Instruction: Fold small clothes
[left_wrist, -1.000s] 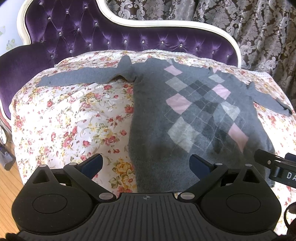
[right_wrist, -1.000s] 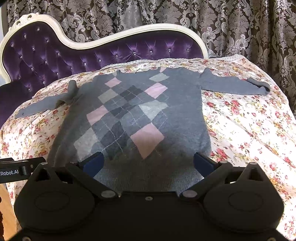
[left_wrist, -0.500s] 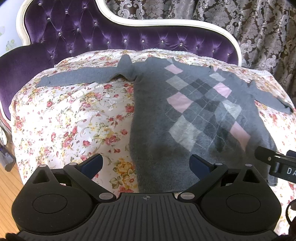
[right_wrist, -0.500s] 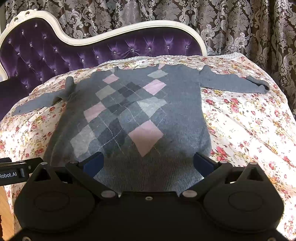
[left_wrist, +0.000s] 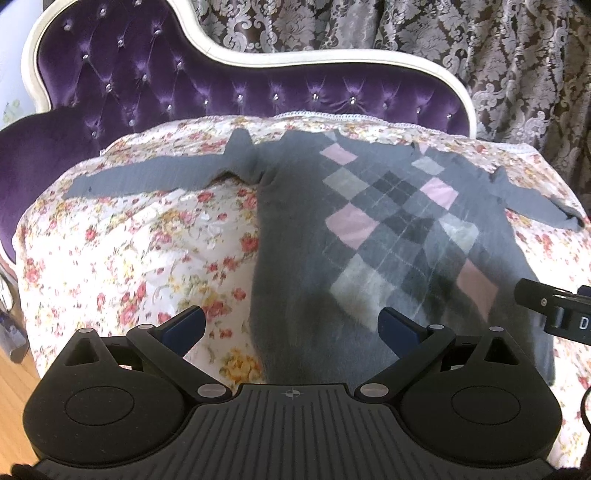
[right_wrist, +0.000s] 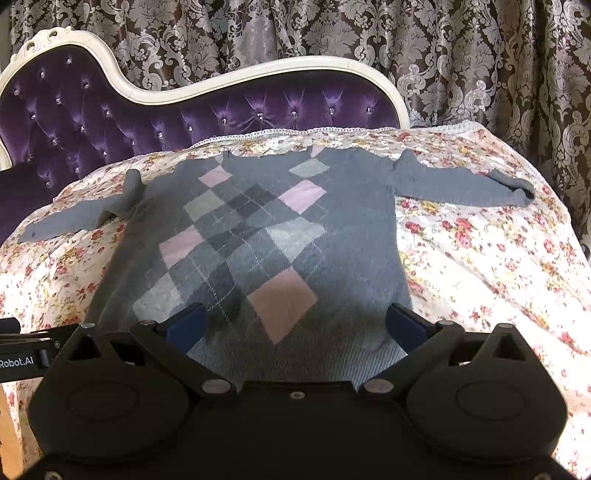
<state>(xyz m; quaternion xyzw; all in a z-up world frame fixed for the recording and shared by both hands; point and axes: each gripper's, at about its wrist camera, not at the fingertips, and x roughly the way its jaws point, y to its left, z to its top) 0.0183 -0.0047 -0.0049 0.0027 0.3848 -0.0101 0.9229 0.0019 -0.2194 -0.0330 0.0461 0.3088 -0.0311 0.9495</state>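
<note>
Sweater (right_wrist: 258, 236) lies flat beyond both hand-held grippers' spread fingers.

Bright daylight falls on the floral bedspread (left_wrist: 140, 251), washing its white patches out. Soft shadows darken the sweater (right_wrist: 258, 240) near its hem. Fisheye distortion bends both views' edges; corners go black.

Grey argyle sweater (right_wrist: 258, 236) lies flat (sleeves spread), unfolded.
</note>
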